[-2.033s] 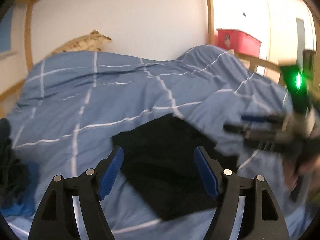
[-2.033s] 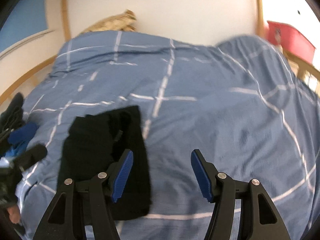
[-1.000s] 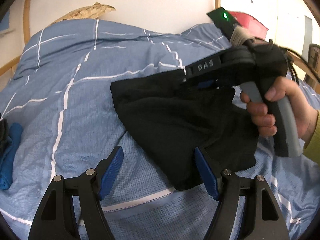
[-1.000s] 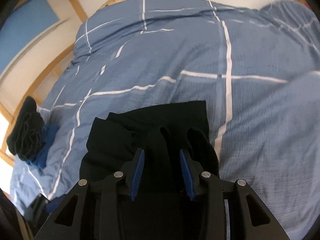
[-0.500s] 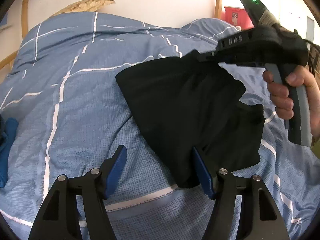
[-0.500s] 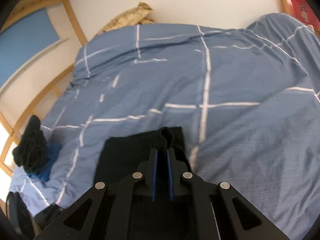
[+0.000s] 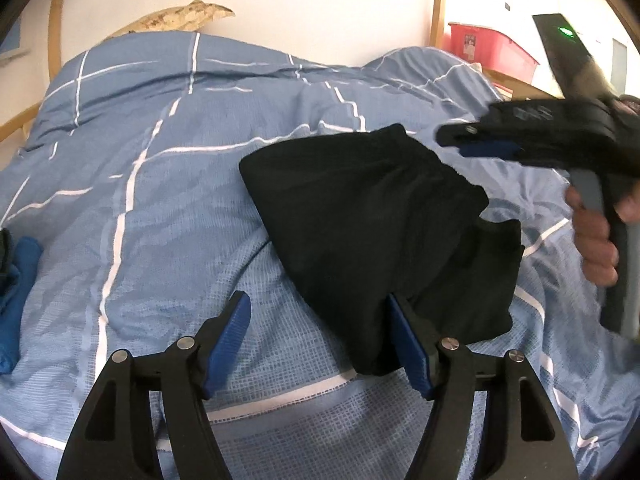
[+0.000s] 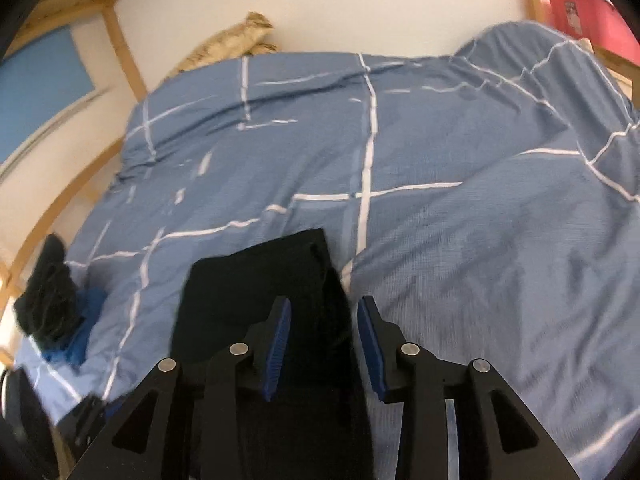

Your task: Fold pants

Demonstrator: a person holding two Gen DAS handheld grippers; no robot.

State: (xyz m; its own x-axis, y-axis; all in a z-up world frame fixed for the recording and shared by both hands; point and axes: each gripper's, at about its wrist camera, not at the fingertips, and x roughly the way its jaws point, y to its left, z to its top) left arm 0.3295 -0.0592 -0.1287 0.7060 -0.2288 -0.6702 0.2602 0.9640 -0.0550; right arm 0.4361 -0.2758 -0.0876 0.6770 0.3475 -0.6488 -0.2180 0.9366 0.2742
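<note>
Both tools open rn: black pants just ahead of my left tool, under right tool, on bed.

A bed with a blue blanket holds black pants. A dark pile and a blue cloth lie at its left edge.
</note>
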